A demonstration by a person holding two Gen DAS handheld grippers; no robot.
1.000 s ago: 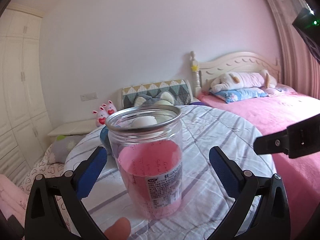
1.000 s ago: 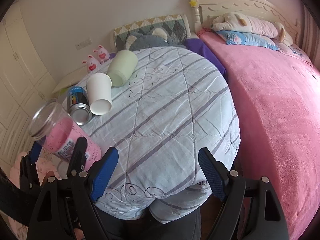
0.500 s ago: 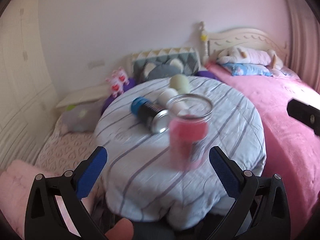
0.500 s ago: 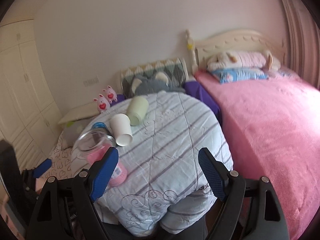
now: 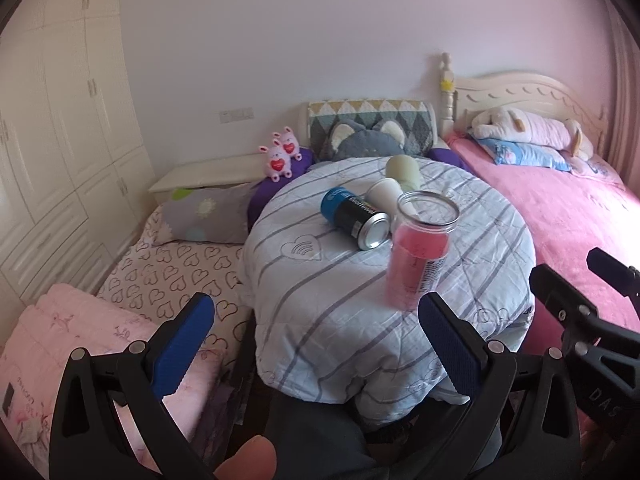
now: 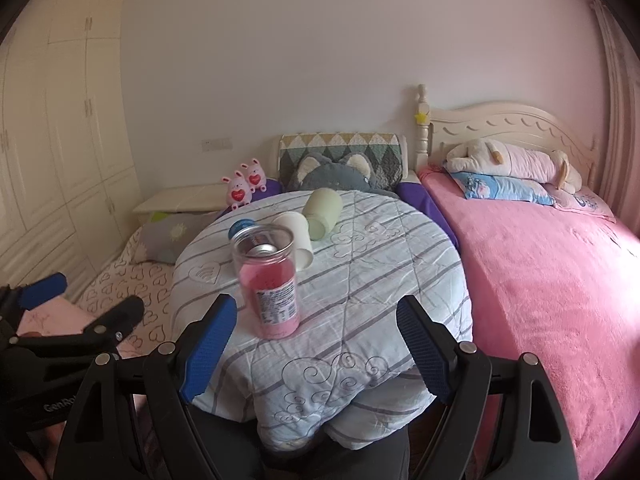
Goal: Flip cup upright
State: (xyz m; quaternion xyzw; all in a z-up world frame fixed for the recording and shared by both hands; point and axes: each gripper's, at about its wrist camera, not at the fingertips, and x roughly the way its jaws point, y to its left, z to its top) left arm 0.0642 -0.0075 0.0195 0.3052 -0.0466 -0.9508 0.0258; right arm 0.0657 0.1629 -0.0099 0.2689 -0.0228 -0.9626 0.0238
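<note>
The round quilt-covered table (image 6: 360, 280) is soft and rumpled, so the clear plastic cup with the pink label (image 6: 272, 280), standing mouth-up near its front edge, could tip if a jaw brushes it on the way to the white paper cup (image 6: 298, 240), green cup (image 6: 322, 214) or blue-and-black can (image 5: 354, 216) lying on their sides behind it. Left gripper (image 5: 316, 340) and right gripper (image 6: 316, 348) both hang back with jaws spread wide, empty. From the right wrist view the can is mostly hidden behind the clear cup, and its label is unreadable.
</note>
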